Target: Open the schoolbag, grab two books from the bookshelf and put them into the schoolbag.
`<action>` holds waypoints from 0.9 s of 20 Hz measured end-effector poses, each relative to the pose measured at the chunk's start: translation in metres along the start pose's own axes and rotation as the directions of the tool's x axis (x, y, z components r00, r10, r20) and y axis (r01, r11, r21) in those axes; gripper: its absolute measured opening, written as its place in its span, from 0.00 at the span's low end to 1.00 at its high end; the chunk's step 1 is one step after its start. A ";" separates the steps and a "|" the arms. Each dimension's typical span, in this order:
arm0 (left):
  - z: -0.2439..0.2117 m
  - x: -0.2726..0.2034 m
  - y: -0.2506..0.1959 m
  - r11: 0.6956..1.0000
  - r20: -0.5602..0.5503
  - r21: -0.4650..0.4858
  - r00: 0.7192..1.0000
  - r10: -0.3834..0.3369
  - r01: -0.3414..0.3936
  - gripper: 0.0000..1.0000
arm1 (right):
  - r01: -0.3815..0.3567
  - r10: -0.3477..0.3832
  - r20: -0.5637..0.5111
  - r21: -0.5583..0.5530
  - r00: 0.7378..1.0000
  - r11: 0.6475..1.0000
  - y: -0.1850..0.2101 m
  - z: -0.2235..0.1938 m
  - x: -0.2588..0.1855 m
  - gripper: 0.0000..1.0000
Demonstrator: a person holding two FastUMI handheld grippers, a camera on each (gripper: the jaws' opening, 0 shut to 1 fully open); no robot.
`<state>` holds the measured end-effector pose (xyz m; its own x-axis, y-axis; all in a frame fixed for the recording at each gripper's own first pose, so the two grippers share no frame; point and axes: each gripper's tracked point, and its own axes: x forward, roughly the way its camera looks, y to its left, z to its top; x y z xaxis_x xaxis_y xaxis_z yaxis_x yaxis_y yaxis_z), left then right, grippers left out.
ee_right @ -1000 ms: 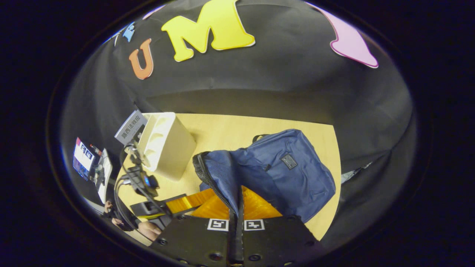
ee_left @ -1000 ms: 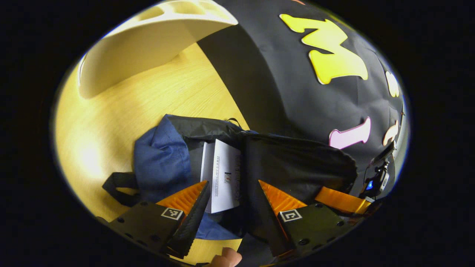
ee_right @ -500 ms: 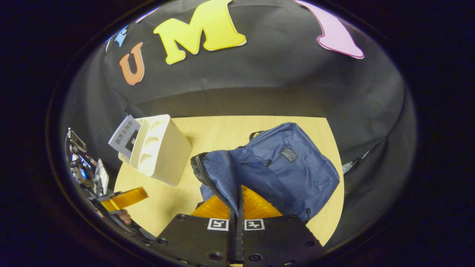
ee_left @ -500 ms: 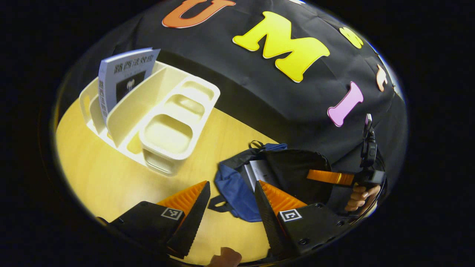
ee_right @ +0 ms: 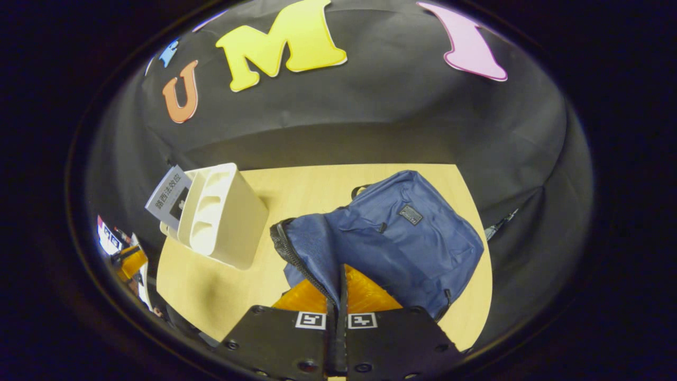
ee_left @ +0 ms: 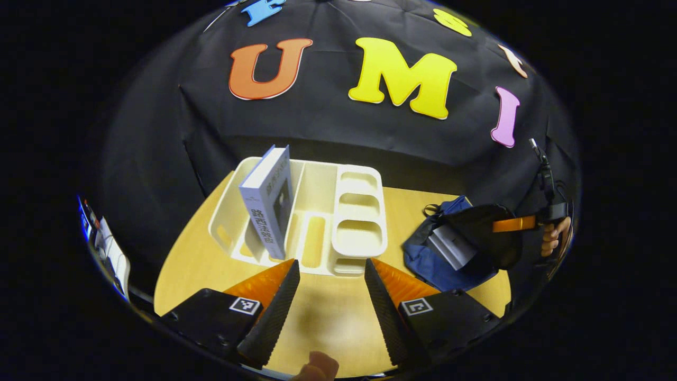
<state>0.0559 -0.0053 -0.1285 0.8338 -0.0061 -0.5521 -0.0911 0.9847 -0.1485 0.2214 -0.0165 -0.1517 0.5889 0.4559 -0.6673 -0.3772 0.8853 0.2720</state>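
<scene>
Left tongs [ee_left: 330, 288] spread wide, nothing between them, hovering over the desk [ee_left: 322, 317] just in front of the cream bookshelf [ee_left: 338, 222]. One book [ee_left: 267, 209] standing tilted in the bookshelf's left slots. Blue schoolbag [ee_right: 402, 238] lying on the desk right of the bookshelf, mouth gaping, another book [ee_left: 449, 246] tucked inside. Right tongs [ee_right: 338, 296] pressed together on the schoolbag's zipper edge [ee_right: 296, 256], holding the flap up. Hand [ee_left: 552, 238] gripping the right tongs' handle.

You have one schoolbag [ee_right: 402, 238], one bookshelf [ee_left: 317, 217], and two books: one shelved [ee_left: 267, 209], one bagged [ee_left: 447, 244].
</scene>
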 end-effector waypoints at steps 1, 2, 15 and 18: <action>0.006 -0.001 0.013 1.000 0.002 0.018 1.000 0.024 -0.024 0.82 | 0.003 -0.003 -0.003 0.000 1.000 1.000 0.001 -0.001 0.001 0.01; 0.010 -0.003 0.021 0.999 0.000 0.026 0.999 0.034 -0.034 0.88 | 0.004 -0.004 -0.008 0.003 1.000 1.000 0.002 -0.002 0.002 0.01; 0.114 0.055 0.076 0.991 -0.082 0.125 0.995 0.058 -0.047 0.99 | 0.021 -0.021 -0.022 -0.001 1.000 1.000 0.005 0.000 0.007 0.01; 0.117 0.086 0.077 0.990 -0.162 0.138 0.985 0.056 -0.033 0.99 | 0.020 -0.021 -0.025 -0.008 0.999 1.000 0.008 -0.001 0.006 0.00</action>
<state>0.1839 0.0904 -0.0918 0.7281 0.0205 -0.6851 -0.0427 0.9990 -0.0155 0.2212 -0.0068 -0.1545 0.5784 0.4352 -0.6900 -0.3710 0.8936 0.2527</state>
